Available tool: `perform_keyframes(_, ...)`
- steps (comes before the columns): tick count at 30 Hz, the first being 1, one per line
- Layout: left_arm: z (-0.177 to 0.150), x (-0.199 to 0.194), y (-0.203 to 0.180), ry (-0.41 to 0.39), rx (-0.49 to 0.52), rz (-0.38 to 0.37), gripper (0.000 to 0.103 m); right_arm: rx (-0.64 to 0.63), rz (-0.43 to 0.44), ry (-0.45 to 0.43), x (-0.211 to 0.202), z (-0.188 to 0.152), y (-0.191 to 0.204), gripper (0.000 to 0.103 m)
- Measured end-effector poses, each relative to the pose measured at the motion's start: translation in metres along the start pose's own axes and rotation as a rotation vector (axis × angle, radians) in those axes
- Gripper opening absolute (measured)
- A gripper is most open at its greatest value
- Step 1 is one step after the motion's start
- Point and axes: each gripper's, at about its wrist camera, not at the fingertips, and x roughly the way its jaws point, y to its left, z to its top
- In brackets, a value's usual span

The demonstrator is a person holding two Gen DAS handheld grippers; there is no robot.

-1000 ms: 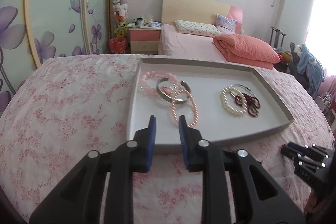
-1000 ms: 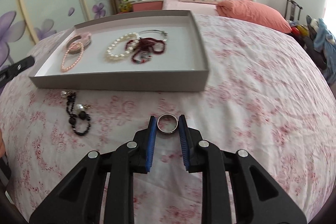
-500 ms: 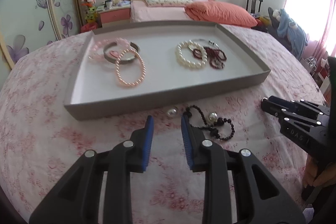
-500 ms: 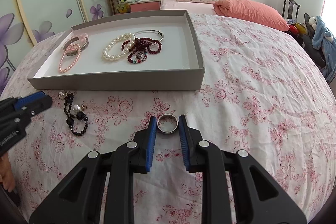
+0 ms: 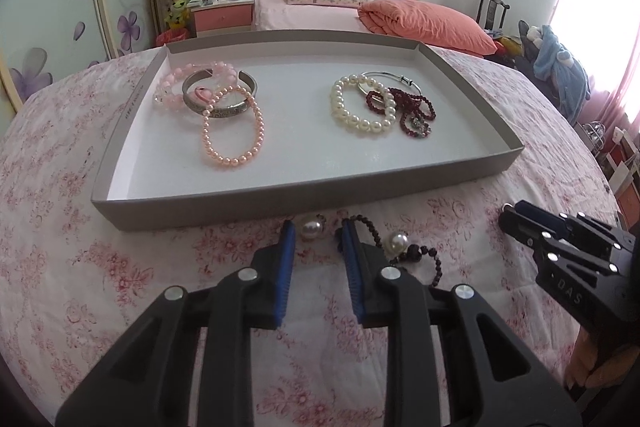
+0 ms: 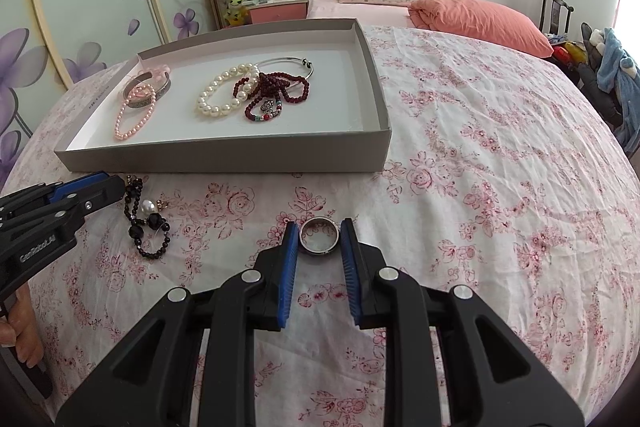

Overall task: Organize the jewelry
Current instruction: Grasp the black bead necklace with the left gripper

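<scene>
Right wrist view shows a silver ring [image 6: 319, 235] sitting between the two blue pads of the right hand-held gripper [image 6: 319, 239]. The pads press on both sides of the ring, so this hand-held gripper has closed on it just above the flowery cloth [image 6: 480, 187] of the worktop.

To the left of the ring, on the cloth, lies a black bead string [image 6: 146, 223] with white pearls on it. It lies just in front of the gray tray [image 6: 224, 159]. The left hand-held gripper [image 5: 318, 231] is right at this string. Its blue pads are apart, with a gap between them. One pearl [image 5: 312, 227] shows in that gap, but the pads do not squeeze it, and one pad covers part of the black beads.

Inside the tray, on the left, are a pink bead bracelet [image 5: 232, 125], a silver bangle [image 5: 218, 99] and a pale pink bracelet [image 5: 172, 91], all piled together. On the right are a white pearl bracelet [image 5: 352, 107], a dark red bead string [image 5: 416, 107] and a thin silver hoop [image 5: 394, 77], also touching each other.

Behind the worktop is a bed [image 6: 360, 7] with an orange quilt [image 6: 480, 19].
</scene>
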Motion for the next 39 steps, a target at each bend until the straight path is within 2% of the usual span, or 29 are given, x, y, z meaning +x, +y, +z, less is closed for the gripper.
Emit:
perform_keyframes(5,0.003,0.002,-0.003,-0.007,-0.007,0.011,0.011,0.000,0.000,0.000,0.000,0.000,0.000,0.023)
perform_keyframes(12,-0.002,0.008,-0.008,0.002,0.026,0.032,0.011,0.001,0.000,0.000,0.000,0.000,0.000,0.023)
perform_keyframes(18,-0.001,0.009,-0.007,-0.003,0.019,0.019,0.010,0.001,0.001,0.000,0.000,0.000,0.000,0.023)
perform_keyframes(21,-0.002,0.008,-0.005,-0.005,0.015,0.010,0.006,0.002,0.002,0.000,0.000,0.000,0.000,0.023)
perform_keyframes(22,-0.003,0.006,-0.004,-0.008,0.013,0.002,0.001,0.002,0.002,0.000,0.000,0.000,0.000,0.023)
perform_keyframes(29,-0.005,-0.002,0.006,-0.017,-0.003,-0.007,0.002,-0.003,-0.004,0.001,0.000,0.000,0.000,0.023)
perform_keyframes(31,-0.005,-0.005,0.003,-0.025,-0.005,-0.037,0.002,-0.005,-0.004,0.001,0.000,0.000,0.001,0.023)
perform_keyframes(35,-0.002,-0.006,-0.009,-0.030,0.013,-0.037,0.007,-0.005,-0.005,0.001,0.000,0.000,0.001,0.023)
perform_keyframes(39,0.001,0.002,-0.011,-0.012,-0.012,-0.044,0.008,-0.002,0.000,0.001,0.000,0.000,0.002,0.023)
